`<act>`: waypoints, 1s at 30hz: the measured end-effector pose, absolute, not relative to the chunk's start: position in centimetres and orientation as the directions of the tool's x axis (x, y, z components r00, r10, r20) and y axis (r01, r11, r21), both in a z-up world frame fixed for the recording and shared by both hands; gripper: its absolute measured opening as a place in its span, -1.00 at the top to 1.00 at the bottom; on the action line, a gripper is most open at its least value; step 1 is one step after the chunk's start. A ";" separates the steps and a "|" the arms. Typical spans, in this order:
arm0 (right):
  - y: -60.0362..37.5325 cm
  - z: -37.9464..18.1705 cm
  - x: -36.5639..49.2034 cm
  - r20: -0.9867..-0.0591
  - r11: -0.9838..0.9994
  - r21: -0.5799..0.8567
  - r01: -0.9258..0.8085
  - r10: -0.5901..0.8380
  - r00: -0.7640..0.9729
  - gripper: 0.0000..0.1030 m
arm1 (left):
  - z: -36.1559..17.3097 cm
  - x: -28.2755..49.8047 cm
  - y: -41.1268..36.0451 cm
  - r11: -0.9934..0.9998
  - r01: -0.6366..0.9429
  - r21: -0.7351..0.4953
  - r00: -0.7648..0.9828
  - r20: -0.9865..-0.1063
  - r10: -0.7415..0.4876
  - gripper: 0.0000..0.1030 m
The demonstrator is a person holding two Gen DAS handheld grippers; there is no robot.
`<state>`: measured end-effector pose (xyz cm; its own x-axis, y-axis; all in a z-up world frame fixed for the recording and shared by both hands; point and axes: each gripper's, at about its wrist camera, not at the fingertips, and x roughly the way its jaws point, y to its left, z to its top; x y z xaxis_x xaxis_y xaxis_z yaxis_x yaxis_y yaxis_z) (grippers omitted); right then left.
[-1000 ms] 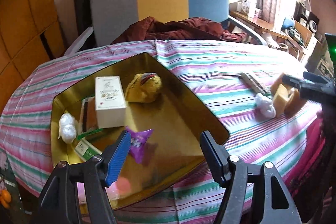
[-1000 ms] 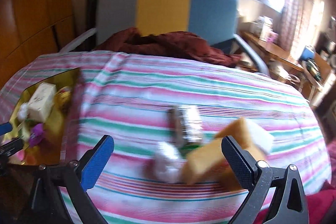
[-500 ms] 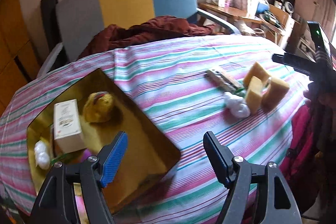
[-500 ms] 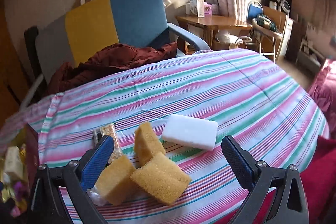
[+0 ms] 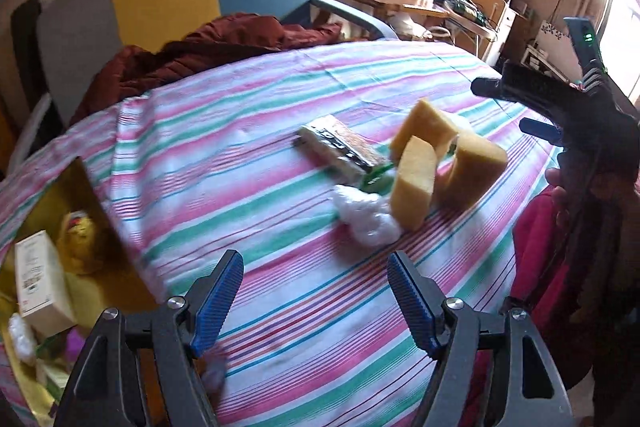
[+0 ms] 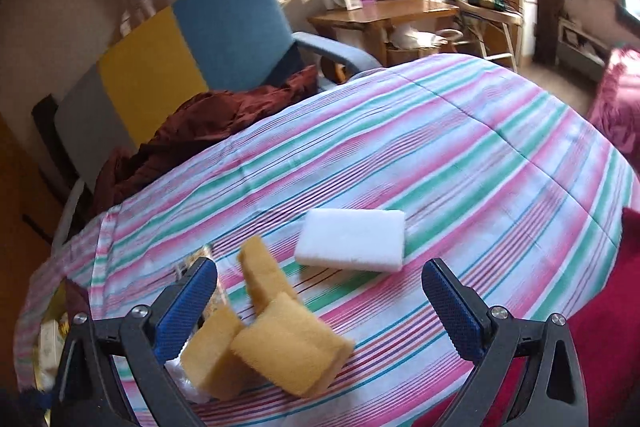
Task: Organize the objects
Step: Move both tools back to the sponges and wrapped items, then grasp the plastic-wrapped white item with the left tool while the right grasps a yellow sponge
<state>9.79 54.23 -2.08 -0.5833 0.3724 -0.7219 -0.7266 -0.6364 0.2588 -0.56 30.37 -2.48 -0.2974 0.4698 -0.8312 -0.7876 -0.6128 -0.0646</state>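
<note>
Near the lower centre of the right wrist view, three yellow sponges [image 6: 276, 339] lean against one another on the striped counter [image 6: 460, 163], with a white sponge block [image 6: 352, 241] lying flat just beyond them and apart. The yellow pieces look soft, porous and light, their cut faces fuzzy; two stand on edge and tilted, so a nudge would likely topple them. A crumpled white wad [image 5: 366, 217] touches the nearest sponge at centre right of the left wrist view, and a wrapped snack bar [image 5: 340, 147] lies just behind, a green tab under its near end.

The right gripper [image 6: 320, 305] hangs over the pile with jaws spread wide and nothing between them; the left gripper [image 5: 316, 297] is likewise released and empty, well short of the cluster. At the lower left edge of the left wrist view sits the gold tray [image 5: 86, 187], already holding a cream box [image 5: 38, 281], a yellow plush toy [image 5: 78, 235] and small wrapped items.

Judged from here, the main risk is a messy pick: closing on the leaning sponges could catch two at once or squeeze one so it springs out, while the wad beneath may be dragged along. The loose cloth could also bunch under a low approach and shift the bar. Both views are blurred, so aim may be uncertain.
</note>
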 end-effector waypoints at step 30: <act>55.9 -2.9 9.8 -0.734 -0.606 0.342 -0.718 0.305 -0.607 -0.99 | -9.8 -2.8 36.9 -0.571 -0.808 -0.146 -0.204 -0.839 0.504 0.25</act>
<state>9.85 55.90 -2.95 -0.6066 0.3046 -0.7343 -0.7184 -0.6056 0.3423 -2.84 36.87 -9.81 -0.2045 0.5040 -0.8392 -0.8075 -0.5714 -0.1464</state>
